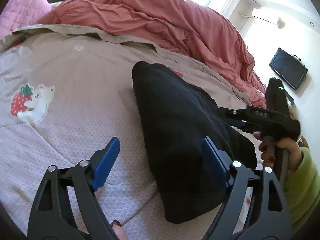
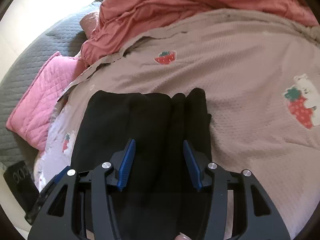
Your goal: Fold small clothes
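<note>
Between and ahead of the fingers lies a folded black garment of soft, matt knit cloth (image 2: pixel 140 120), light-swallowing and nearly featureless. Under it spreads a beige waffle-textured cotton blanket (image 1: pixel 84 76), dimpled and dull, with smooth flat strawberry-and-bear patches (image 1: pixel 30 104). Beyond the tips bunches a salmon-red duvet of thin, finely creased cloth (image 1: pixel 160 20). The left gripper (image 1: pixel 160 150) is matt black plastic with ribbed blue pads (image 1: pixel 110 152) and shiny metal rivets.
</note>
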`<move>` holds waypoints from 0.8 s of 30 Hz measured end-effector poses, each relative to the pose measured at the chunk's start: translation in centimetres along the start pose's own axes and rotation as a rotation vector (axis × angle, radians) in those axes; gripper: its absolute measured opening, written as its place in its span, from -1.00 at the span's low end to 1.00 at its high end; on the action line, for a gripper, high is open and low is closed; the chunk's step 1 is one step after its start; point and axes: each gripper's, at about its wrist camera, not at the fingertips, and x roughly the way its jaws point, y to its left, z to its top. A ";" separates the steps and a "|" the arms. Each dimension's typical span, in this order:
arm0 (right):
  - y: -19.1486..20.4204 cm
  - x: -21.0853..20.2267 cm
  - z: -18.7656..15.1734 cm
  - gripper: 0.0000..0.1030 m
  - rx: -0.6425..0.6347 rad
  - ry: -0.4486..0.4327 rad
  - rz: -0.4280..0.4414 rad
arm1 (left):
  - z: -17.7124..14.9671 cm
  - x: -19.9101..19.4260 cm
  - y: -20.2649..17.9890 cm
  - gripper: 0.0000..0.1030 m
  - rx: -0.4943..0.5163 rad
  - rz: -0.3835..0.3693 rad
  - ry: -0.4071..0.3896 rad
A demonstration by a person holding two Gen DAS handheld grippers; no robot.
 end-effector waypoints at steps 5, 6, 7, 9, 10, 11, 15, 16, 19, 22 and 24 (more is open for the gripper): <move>0.4 1.2 0.3 -0.11 -0.026 0.011 -0.016 | 0.0 -0.1 0.1 0.55 -0.007 0.005 -0.009; 0.7 1.2 0.3 -0.35 -0.034 0.010 -0.012 | 0.0 -0.1 0.2 0.55 -0.013 0.004 -0.011; 1.1 1.2 0.3 -0.43 -0.043 0.013 -0.001 | 0.0 -0.2 0.4 0.55 -0.019 0.003 -0.013; 1.7 1.1 0.3 -0.45 -0.065 0.004 -0.006 | 0.1 -0.3 0.6 0.55 -0.030 0.000 -0.016; 1.8 1.2 0.4 -0.43 -0.069 0.006 -0.005 | 0.1 -0.3 0.6 0.55 -0.032 0.000 -0.017; 1.8 1.5 0.4 -0.40 -0.072 0.013 -0.004 | 0.0 -0.3 0.6 0.55 -0.032 0.001 -0.016; 1.3 2.1 0.2 -0.53 -0.062 0.026 0.003 | 0.0 -0.2 0.5 0.55 -0.024 0.007 -0.010; 1.5 1.9 0.2 -0.68 -0.070 0.015 0.003 | 0.0 -0.2 0.4 0.55 -0.021 0.008 -0.009; 2.0 0.4 0.1 -0.72 -0.095 -0.030 -0.006 | 0.0 -0.2 0.3 0.56 -0.009 0.006 -0.013; 2.0 -2.1 0.5 -0.72 -0.103 -0.087 -0.027 | -0.1 -0.1 0.1 0.57 0.006 0.005 -0.014; 1.8 -3.0 0.7 -0.72 -0.120 -0.100 -0.053 | -0.2 0.1 0.0 0.57 0.013 0.006 -0.007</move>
